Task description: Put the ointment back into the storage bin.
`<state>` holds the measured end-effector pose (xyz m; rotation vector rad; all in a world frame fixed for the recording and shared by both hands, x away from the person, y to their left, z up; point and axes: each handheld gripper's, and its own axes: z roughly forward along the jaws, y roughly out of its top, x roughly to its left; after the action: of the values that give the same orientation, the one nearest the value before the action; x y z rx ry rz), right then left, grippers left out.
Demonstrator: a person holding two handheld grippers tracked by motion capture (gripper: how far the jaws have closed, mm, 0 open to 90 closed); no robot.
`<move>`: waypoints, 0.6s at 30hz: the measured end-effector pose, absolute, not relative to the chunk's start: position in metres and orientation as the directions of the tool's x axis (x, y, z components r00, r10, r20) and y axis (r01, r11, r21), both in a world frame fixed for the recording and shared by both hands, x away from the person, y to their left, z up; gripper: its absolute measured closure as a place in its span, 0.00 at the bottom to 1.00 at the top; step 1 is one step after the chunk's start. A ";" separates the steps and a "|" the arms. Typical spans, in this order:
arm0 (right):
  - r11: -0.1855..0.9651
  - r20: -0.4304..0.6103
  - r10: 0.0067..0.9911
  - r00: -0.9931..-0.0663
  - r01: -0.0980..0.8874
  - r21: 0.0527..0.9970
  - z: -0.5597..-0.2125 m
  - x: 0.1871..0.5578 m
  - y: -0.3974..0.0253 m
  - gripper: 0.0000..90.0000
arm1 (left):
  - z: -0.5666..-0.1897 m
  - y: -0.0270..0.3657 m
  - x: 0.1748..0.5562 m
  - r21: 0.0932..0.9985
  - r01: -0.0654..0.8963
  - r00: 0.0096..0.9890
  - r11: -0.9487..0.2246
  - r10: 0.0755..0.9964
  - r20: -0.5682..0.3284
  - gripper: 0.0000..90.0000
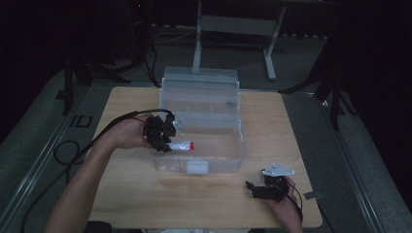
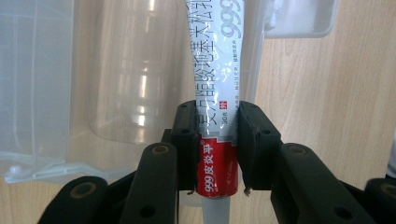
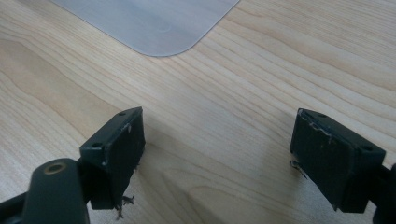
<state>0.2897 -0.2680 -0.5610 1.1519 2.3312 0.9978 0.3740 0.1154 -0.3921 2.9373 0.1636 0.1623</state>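
Left gripper (image 1: 164, 144) clamps the white-and-red ointment tube (image 1: 180, 145) near its red end, holding it over the clear plastic lidded storage box (image 1: 233, 162).

Looks staged for a drop-in; right gripper (image 3: 215, 156) idles wide apart, empty, on the light wooden table (image 3: 243, 60).

Left tool (image 2: 216, 154) clamped, right tool (image 3: 217, 154) spread wide, resting low
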 end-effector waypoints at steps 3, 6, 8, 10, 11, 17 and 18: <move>0.420 -0.005 0.795 -0.606 0.545 0.725 -0.561 0.290 -0.268 0.20 | -0.393 0.115 0.375 0.186 0.097 0.988 -0.978 0.117 0.099 0.79; 0.421 -0.006 0.795 -0.606 0.545 0.725 -0.561 0.290 -0.268 0.20 | -0.396 0.114 0.376 0.187 0.103 0.988 -0.977 0.123 0.097 0.79; 0.420 -0.005 0.796 -0.606 0.545 0.725 -0.561 0.290 -0.268 0.20 | -0.397 0.114 0.377 0.181 0.098 0.988 -0.979 0.117 0.101 0.79; 0.421 -0.006 0.795 -0.606 0.545 0.725 -0.561 0.290 -0.268 0.20 | -0.398 0.114 0.378 0.179 0.097 0.989 -0.979 0.116 0.097 0.78; 0.420 -0.005 0.795 -0.606 0.545 0.725 -0.561 0.290 -0.268 0.20 | -0.398 0.113 0.378 0.180 0.102 0.988 -0.978 0.120 0.093 0.79; 0.423 -0.005 0.793 -0.609 0.545 0.725 -0.561 0.290 -0.268 0.20 | -0.400 0.114 0.381 0.176 0.106 0.989 -0.979 0.122 0.084 0.79; 0.423 -0.005 0.793 -0.609 0.544 0.724 -0.561 0.290 -0.268 0.20 | -0.400 0.115 0.381 0.181 0.117 0.988 -0.977 0.133 0.079 0.78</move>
<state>0.2896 -0.2679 -0.5609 1.1480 2.3351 0.9977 0.3813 0.1148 -0.4003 2.9556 0.1866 0.1346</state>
